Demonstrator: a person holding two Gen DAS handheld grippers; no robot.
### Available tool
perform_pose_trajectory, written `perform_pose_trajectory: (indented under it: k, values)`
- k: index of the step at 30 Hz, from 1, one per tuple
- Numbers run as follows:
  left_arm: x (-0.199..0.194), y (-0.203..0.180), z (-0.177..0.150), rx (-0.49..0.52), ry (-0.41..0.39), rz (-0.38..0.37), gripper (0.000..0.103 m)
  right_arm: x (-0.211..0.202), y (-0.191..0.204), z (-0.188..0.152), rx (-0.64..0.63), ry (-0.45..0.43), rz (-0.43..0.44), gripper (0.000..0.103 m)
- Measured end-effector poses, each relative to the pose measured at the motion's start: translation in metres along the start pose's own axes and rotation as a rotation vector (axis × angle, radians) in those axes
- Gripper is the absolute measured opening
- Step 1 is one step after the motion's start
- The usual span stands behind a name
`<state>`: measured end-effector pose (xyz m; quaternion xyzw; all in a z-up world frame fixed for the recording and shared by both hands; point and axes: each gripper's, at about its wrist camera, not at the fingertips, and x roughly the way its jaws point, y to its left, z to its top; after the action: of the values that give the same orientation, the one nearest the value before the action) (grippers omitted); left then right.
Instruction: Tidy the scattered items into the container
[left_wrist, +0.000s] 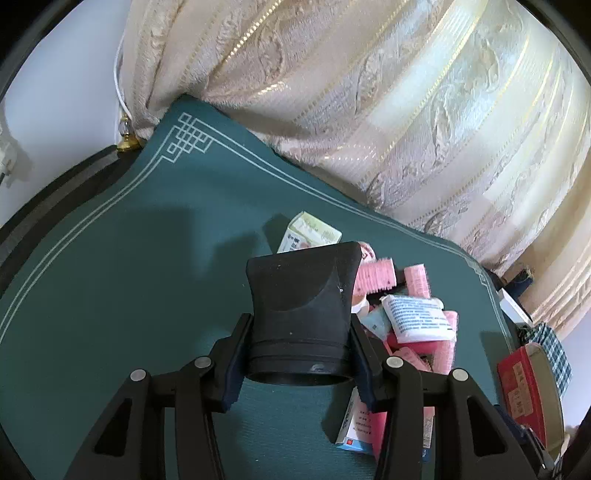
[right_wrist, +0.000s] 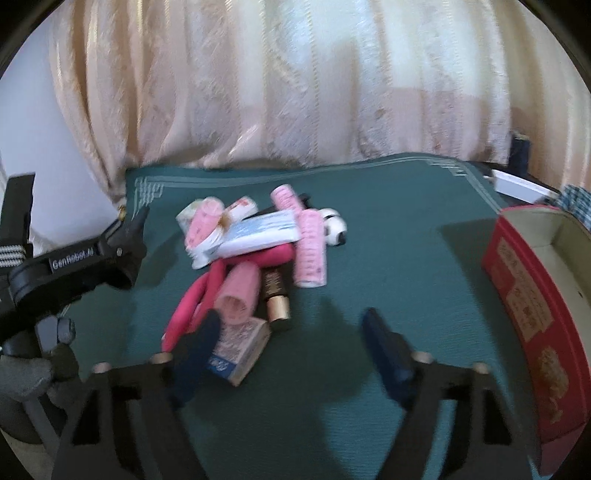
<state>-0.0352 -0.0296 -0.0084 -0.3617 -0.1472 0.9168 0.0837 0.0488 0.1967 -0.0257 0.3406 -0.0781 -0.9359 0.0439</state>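
Note:
My left gripper (left_wrist: 299, 354) is shut on a black hair-dryer nozzle (left_wrist: 301, 306) and holds it above the green mat, left of the pile. The pile holds pink hair rollers (left_wrist: 417, 280), a white sachet (left_wrist: 419, 317) and small boxes (left_wrist: 314, 230). My right gripper (right_wrist: 291, 332) is open and empty, low over the mat in front of the pile (right_wrist: 258, 243) of pink rollers, a white sachet, a gold-capped tube (right_wrist: 275, 295) and a small box (right_wrist: 240, 347). The red container (right_wrist: 532, 317) stands open at the right; it also shows in the left wrist view (left_wrist: 524, 391). The left gripper's body (right_wrist: 92, 254) shows at the left of the right wrist view.
A green mat (left_wrist: 147, 258) covers the dark table. A cream curtain (left_wrist: 369, 92) hangs close behind. A white box (right_wrist: 517, 186) and checked cloth (left_wrist: 550, 343) lie at the far right near the container.

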Motion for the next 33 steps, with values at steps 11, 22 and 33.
perform_pose_trajectory:
  k: [11, 22, 33]
  values:
    - [-0.001, -0.001, -0.003, 0.008, 0.007, 0.006, 0.05, 0.033, 0.034, 0.018, -0.149, 0.103, -0.002, 0.064]
    - [0.001, -0.006, -0.006, 0.015, 0.012, 0.015, 0.05, 0.061, 0.036, 0.02, -0.157, 0.159, 0.017, 0.033]
    - [0.003, -0.013, -0.009, 0.047, 0.012, 0.015, 0.05, 0.034, 0.02, 0.022, -0.07, 0.095, 0.072, 0.032]
